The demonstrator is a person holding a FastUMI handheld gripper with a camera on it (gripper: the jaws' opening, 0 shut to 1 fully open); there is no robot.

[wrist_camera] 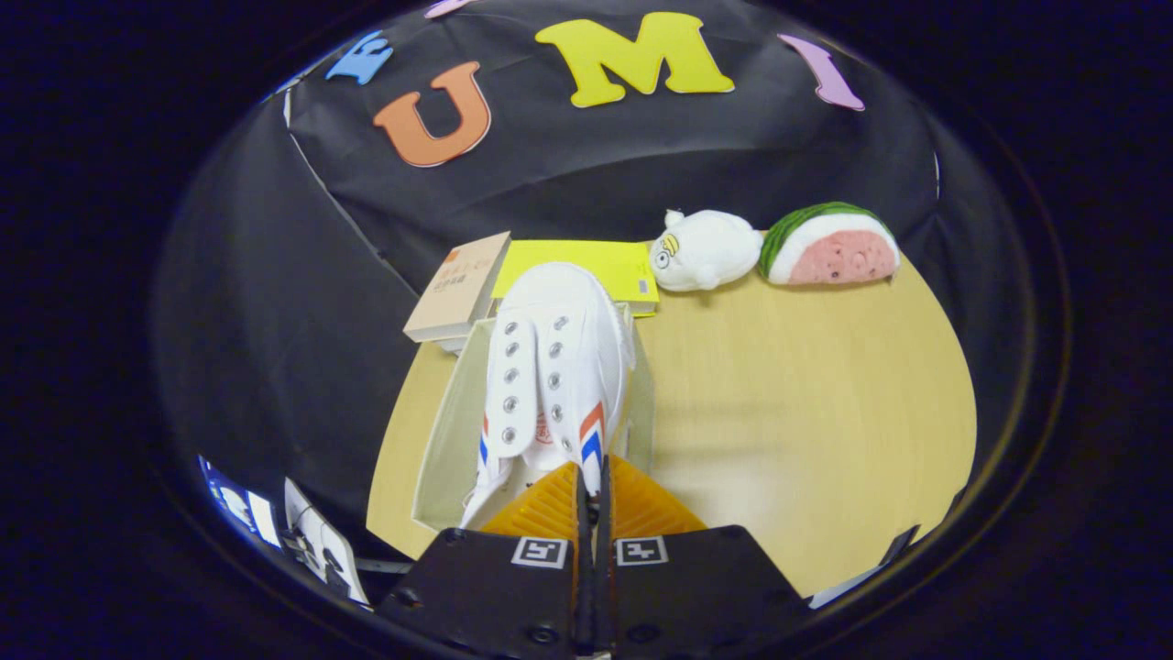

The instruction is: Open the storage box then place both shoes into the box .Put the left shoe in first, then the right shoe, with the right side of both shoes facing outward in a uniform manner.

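Canvas is what this white shoe (555, 367) seems made of: a soft upper with metal eyelets and no laces, red and blue stripes on its side, and what is probably a rubber sole. I judge it light, easy to crush at the collar, firmer along the sole and toe cap. It hangs toe away from the camera, directly ahead of the gripper (591, 486), above or partly inside the open storage box (446, 431), whose pale walls show on both sides of it. Whether the sole touches the box floor cannot be told.

The fingers are drawn close together, with only a thin slit between them, and they appear to pinch the heel collar on the striped side. That edge is thin fabric, so the grip is likely secure against slipping, but the shoe can swing or sag from it; a hold lower on the stiff heel counter would steady it better.

Beyond the box lie a tan book (458, 286) and a yellow folder (586, 264) on the wooden table (806, 403). Farther right, well apart from the box, sit a white plush toy (701, 249) and a watermelon-slice plush (829, 244).
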